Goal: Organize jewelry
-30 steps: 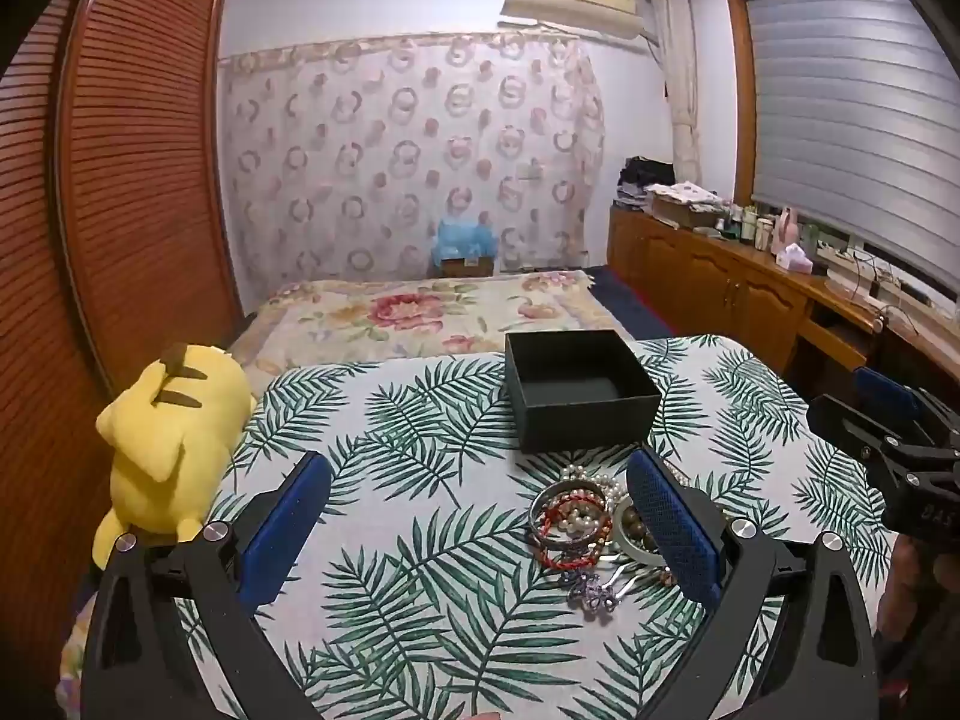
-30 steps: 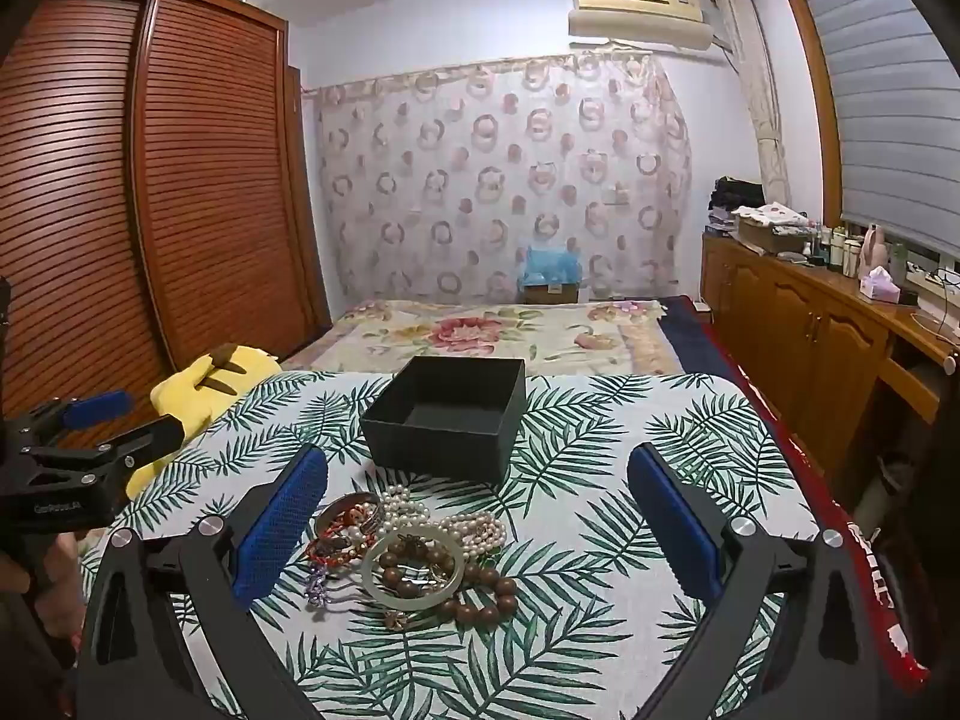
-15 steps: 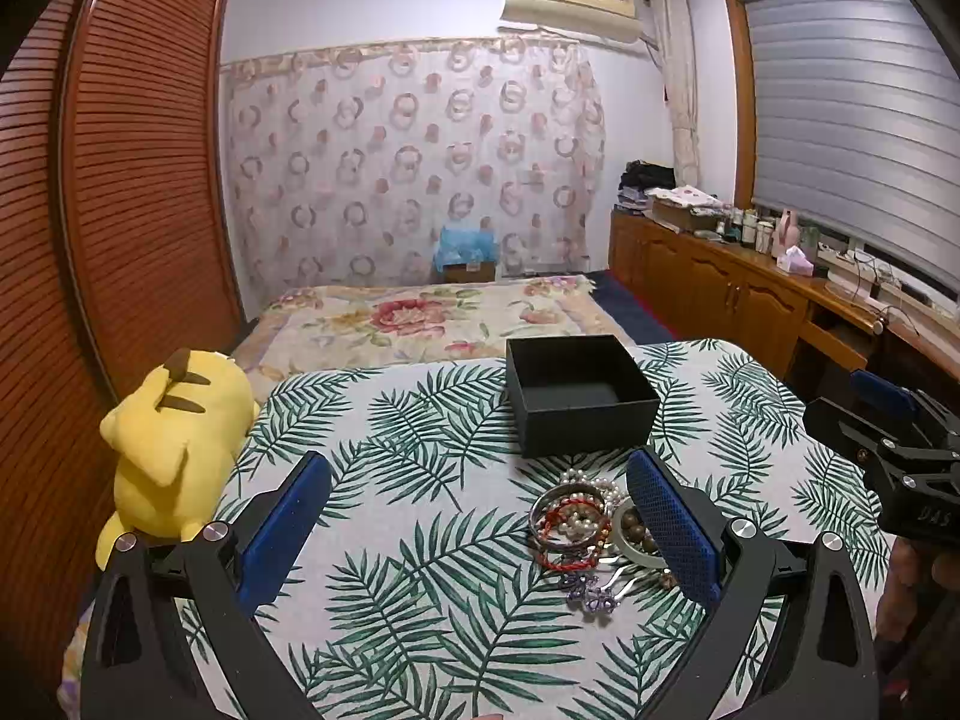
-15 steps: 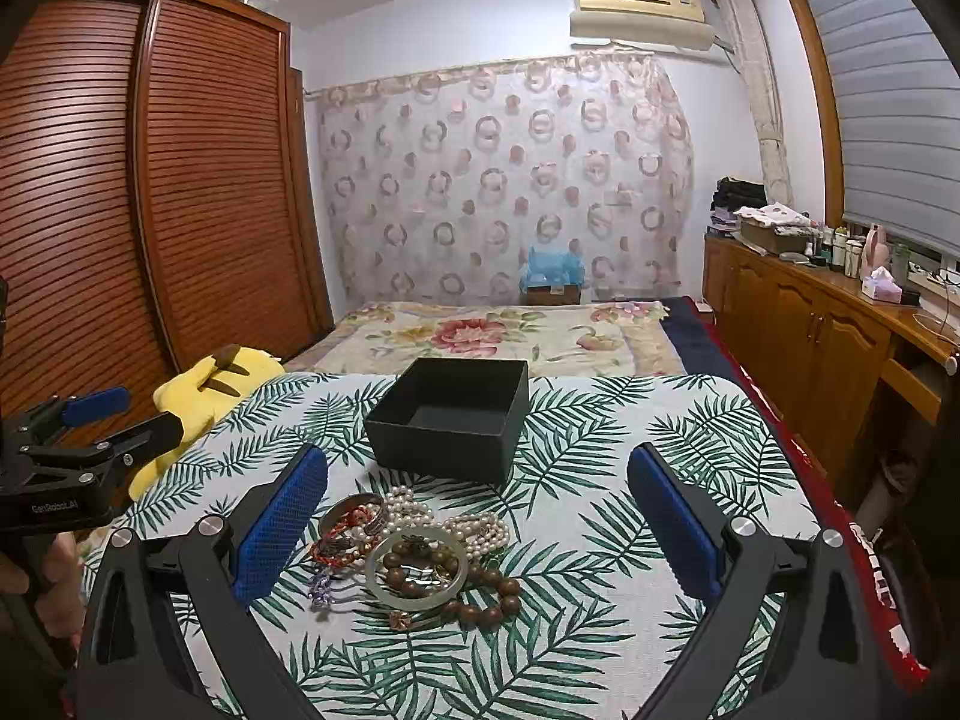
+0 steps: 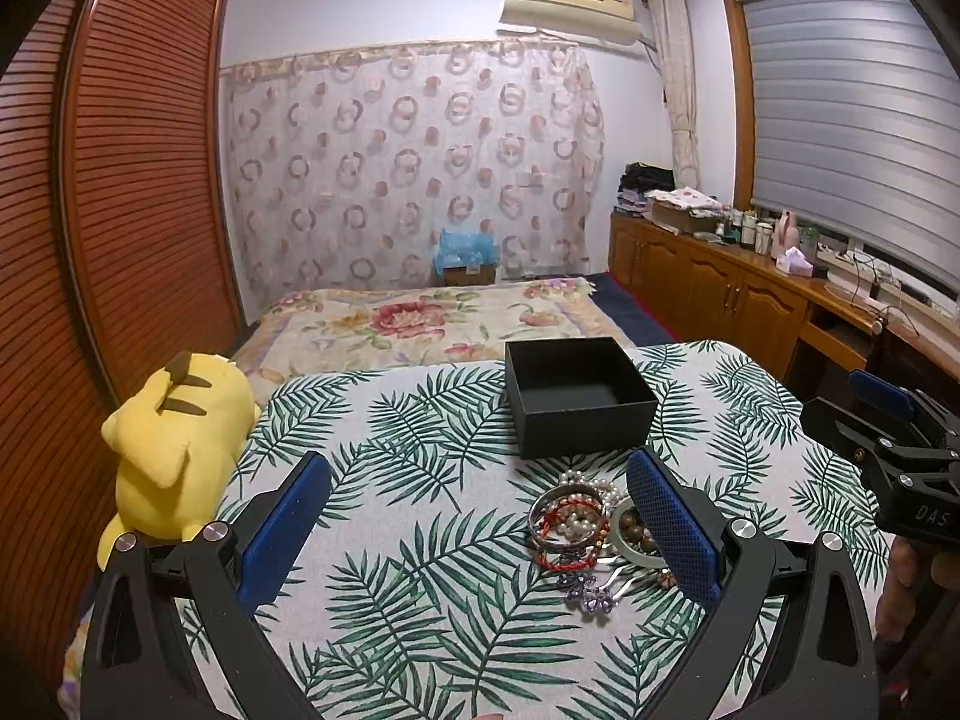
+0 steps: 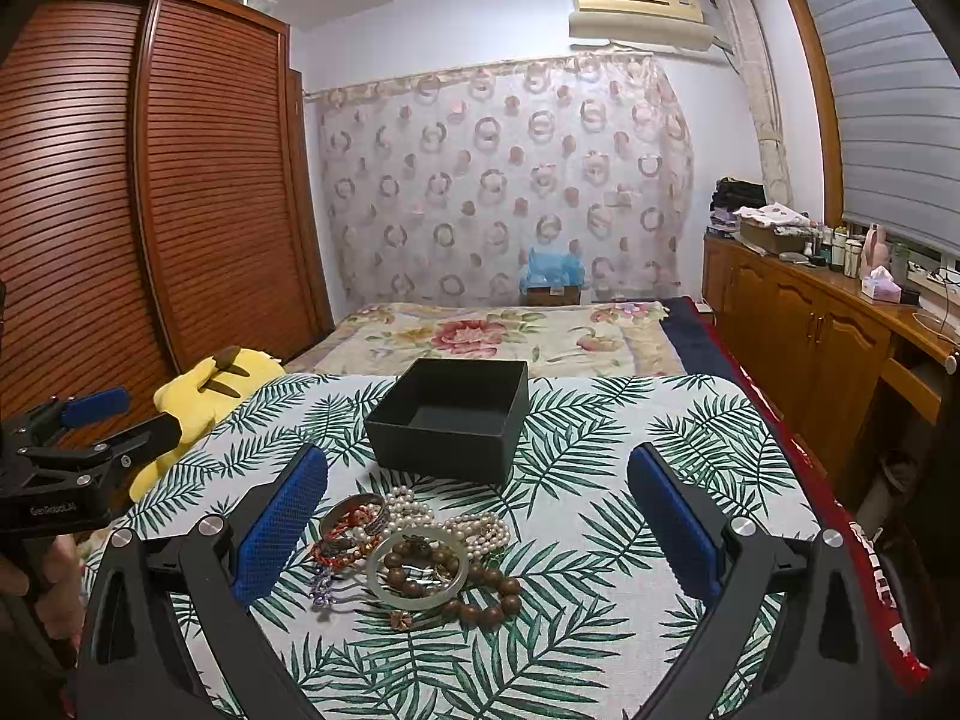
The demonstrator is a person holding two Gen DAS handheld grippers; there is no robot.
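While both tongs hang wide open, left gripper [image 5: 477, 531] and right gripper [image 6: 477, 525] empty, black box [image 6: 447, 420] sits mid-table [image 6: 690, 420], stiff, light. Jewelry pile [image 6: 414, 546] lies just before it toward the near edge: jade bangle [image 6: 417, 567] hard, slippery, breakable, pinch its rim; pearl strand [image 6: 474, 525] limp, grab bunched.

Jewelry pile [image 6: 414, 546] on the table [image 6: 630, 480] — box [image 6: 450, 420] just behind it.

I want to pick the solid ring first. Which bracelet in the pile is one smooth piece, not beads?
The pale green bangle: a smooth, unbroken ring lying flat over the brown wooden bead bracelet. The pearl strands behind it are also beaded.
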